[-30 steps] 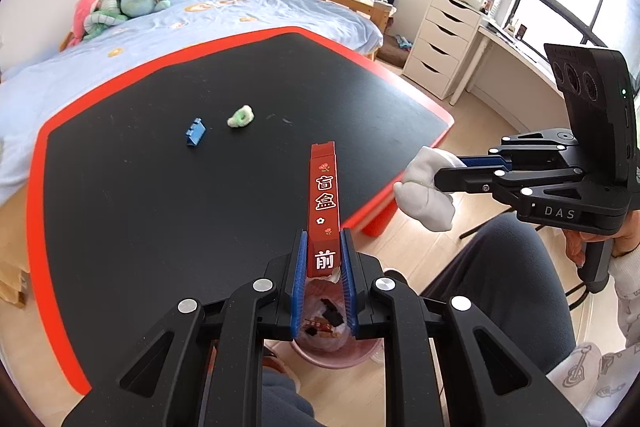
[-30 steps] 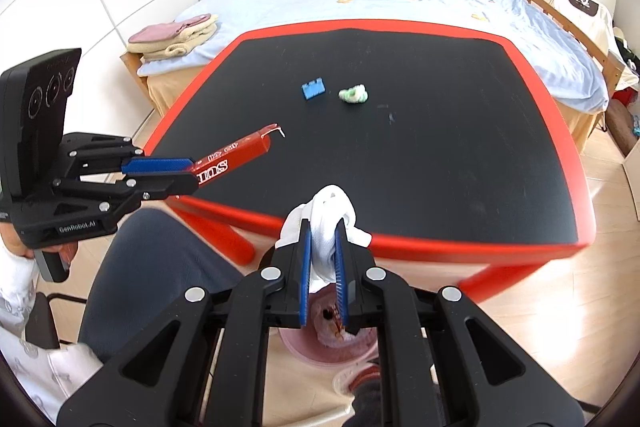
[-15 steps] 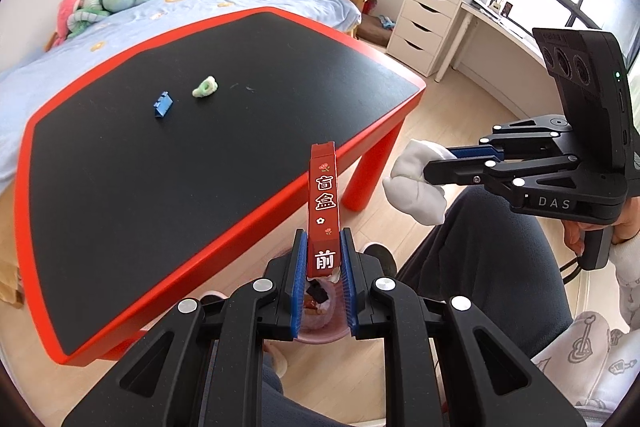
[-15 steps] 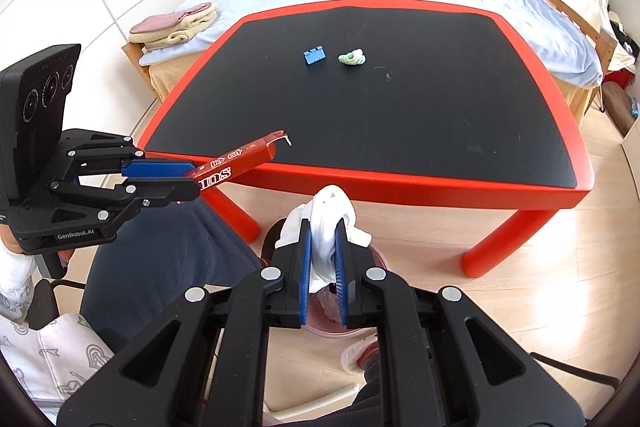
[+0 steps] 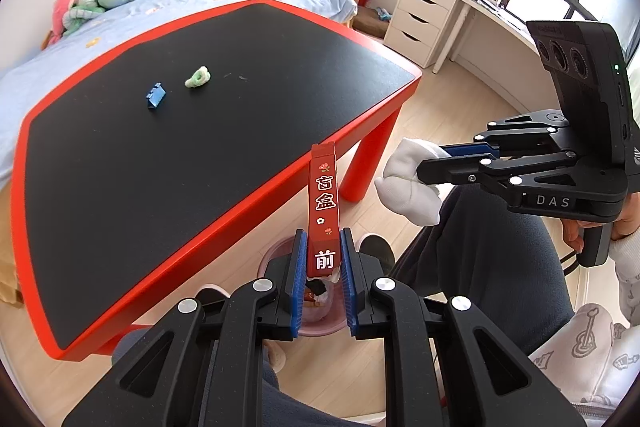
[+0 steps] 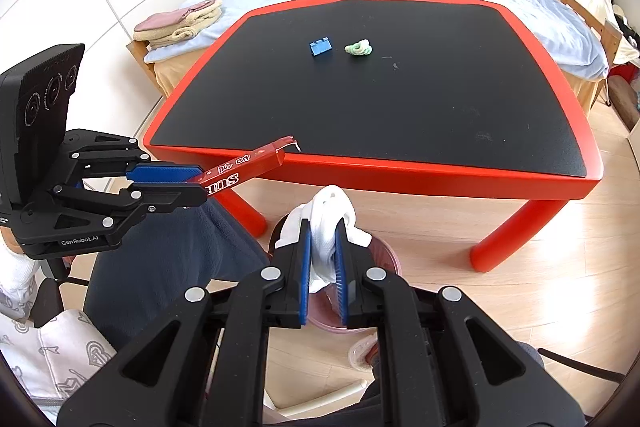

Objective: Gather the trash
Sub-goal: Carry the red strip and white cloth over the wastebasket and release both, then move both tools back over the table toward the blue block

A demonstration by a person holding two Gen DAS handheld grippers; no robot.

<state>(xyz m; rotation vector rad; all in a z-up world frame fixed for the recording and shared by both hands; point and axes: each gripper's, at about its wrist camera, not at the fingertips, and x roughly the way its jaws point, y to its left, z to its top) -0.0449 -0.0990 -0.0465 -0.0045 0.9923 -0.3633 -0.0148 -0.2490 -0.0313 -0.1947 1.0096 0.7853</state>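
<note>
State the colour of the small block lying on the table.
Blue block; clearest in the right wrist view.

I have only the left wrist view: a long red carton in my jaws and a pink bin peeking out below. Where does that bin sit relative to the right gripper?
Observer: In the right wrist view the round pink bin shows directly behind the right gripper, on the floor just past its fingertips.
Operator: Is the tissue pinched squarely?
Observer: Yes. The crumpled white tissue sits between both blue pads, and most of it bulges out above them.
Operator: What about the far end of my carton?
Observer: The end flap of the long red carton stands open.
</note>
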